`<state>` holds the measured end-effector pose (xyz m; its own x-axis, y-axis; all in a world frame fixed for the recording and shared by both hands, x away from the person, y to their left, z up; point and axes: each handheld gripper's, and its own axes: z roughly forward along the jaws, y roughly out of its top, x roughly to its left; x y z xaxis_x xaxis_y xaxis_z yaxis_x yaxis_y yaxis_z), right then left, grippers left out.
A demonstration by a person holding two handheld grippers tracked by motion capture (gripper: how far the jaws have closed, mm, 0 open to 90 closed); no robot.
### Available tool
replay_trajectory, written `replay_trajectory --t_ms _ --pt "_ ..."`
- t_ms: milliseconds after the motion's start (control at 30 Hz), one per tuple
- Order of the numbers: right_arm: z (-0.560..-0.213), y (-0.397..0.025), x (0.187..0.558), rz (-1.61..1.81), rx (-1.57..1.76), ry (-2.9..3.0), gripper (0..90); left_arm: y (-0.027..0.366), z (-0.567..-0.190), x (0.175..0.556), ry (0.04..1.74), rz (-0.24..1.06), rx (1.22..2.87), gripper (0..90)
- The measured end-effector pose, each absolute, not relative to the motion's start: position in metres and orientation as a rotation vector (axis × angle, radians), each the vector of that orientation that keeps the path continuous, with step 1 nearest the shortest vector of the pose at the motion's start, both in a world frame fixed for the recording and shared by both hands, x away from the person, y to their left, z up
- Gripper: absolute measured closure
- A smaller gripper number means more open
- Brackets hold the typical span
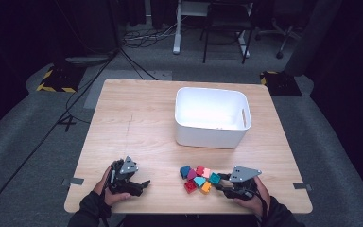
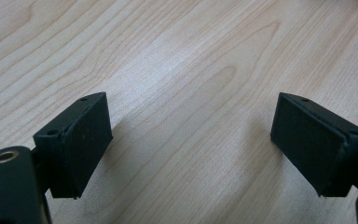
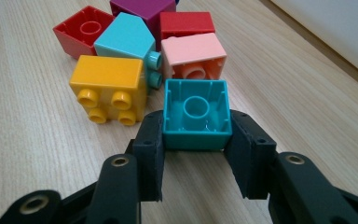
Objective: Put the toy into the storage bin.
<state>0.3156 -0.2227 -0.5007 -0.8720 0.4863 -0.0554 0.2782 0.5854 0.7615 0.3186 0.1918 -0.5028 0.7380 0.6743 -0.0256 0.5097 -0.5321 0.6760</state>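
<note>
Our right tongs (image 3: 195, 154) are clamped on the teal brick (image 3: 195, 115), which lies on its side on the table (image 3: 23, 140) with its hollow underside facing us, studs away; squarish, no clear long axis. Lifting could drag the touching pink brick (image 3: 194, 56) and orange brick (image 3: 107, 81) just beyond. Our left tongs (image 2: 191, 140) gape wide over bare wood.

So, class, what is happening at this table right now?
A person holds a gripper in each hand at a wooden table. The right gripper has its jaws against the two sides of a teal block, which lies hollow side up at the edge of a small pile of coloured blocks. The left gripper is open over bare wood, holding nothing. A white bin stands farther back on the table, with no blocks visible in it.
</note>
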Motion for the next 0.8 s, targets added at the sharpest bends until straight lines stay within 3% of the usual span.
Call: replay_trajectory --t_ms 800 --pt "-0.470 -0.260 0.327 1.246 0.715 2.397 59.2 0.192 -0.503 0.319 0.887 0.313 2.254 12.7"
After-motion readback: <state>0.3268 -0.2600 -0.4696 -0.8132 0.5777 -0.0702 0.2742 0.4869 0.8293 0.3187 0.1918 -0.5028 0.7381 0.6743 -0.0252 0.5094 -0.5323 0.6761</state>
